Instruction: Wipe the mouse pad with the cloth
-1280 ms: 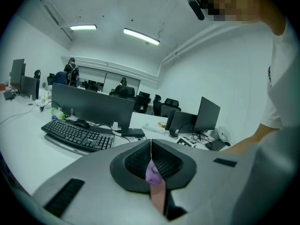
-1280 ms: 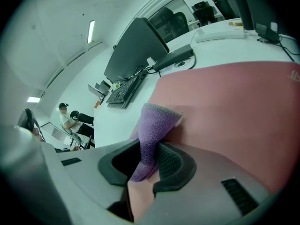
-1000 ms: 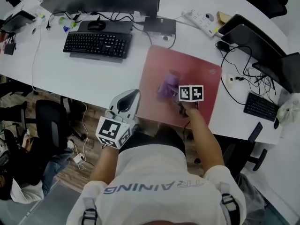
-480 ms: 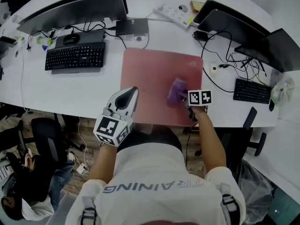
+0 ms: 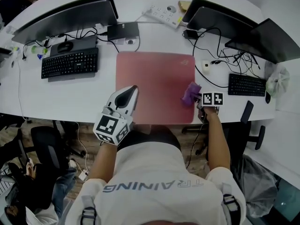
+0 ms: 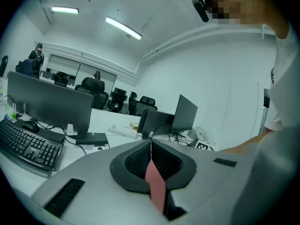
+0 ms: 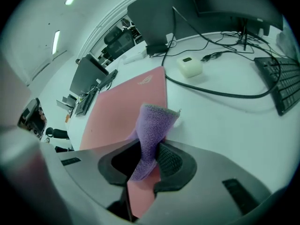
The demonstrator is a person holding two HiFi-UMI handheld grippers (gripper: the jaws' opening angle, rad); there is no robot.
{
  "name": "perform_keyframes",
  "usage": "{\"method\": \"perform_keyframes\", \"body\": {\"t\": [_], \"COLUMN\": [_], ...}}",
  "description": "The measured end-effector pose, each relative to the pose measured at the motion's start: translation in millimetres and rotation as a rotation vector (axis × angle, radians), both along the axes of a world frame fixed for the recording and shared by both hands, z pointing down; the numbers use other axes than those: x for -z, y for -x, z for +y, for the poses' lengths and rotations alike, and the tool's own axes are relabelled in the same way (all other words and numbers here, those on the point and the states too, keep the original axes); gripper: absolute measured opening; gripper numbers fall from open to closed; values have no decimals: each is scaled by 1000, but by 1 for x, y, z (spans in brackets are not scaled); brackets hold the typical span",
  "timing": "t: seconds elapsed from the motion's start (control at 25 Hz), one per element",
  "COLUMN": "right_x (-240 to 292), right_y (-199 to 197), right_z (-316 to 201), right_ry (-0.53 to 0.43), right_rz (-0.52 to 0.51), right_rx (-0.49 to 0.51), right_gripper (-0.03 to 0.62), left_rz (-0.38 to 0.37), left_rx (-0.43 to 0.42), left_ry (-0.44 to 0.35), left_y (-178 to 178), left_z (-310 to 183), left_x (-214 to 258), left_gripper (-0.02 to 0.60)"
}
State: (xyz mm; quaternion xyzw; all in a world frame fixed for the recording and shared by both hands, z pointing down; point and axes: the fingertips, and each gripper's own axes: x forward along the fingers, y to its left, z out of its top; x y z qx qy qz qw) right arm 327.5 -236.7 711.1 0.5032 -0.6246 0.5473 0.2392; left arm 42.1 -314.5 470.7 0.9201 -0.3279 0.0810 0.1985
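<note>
A pink mouse pad (image 5: 154,83) lies in the middle of the white desk. My right gripper (image 5: 198,101) is shut on a purple cloth (image 5: 191,93), which rests at the pad's right edge, partly over the desk. In the right gripper view the cloth (image 7: 153,123) stands pinched between the jaws of my right gripper (image 7: 149,156), with the pad (image 7: 122,114) beyond it. My left gripper (image 5: 130,92) hovers over the pad's near left corner, shut and holding nothing. A sliver of the pad (image 6: 155,186) shows under the left gripper (image 6: 151,146).
A black keyboard (image 5: 70,63) and a monitor (image 5: 65,15) sit left of the pad. A power strip (image 5: 164,14), laptops (image 5: 213,15), tangled cables (image 5: 218,55), a small white box (image 5: 205,67) and a second keyboard (image 5: 247,85) crowd the right. An office chair (image 5: 44,130) stands below the desk edge.
The right gripper has dragged the cloth from the pad's middle to its right edge. The left gripper has kept its place at the pad's near left.
</note>
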Motion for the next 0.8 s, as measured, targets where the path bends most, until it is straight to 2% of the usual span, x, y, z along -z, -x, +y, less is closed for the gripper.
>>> {"method": "perform_keyframes", "body": {"t": [0.08, 0.2, 0.28, 0.36, 0.52, 0.8], "right_x": [2, 12, 26, 45, 76, 89], "right_y": [-12, -22, -15, 7, 90, 274], "right_z": [5, 7, 7, 6, 1, 1], "right_ry": [-2, -33, -77, -133, -224, -279], "right_rz": [50, 187, 270, 293, 196, -1], "right_rx": [-25, -33, -11, 16, 96, 380], "right_gripper": [112, 110, 110, 110, 110, 110], "left_rz": [1, 2, 3, 5, 22, 28], "left_rx": [1, 10, 18, 28, 54, 121], "left_ry": [0, -5, -9, -13, -29, -53], "left_y": [6, 21, 33, 48, 79, 150], "left_z": [4, 9, 13, 18, 26, 51], "left_x": [1, 4, 6, 9, 18, 25], "left_gripper": [32, 32, 32, 32, 32, 32]}}
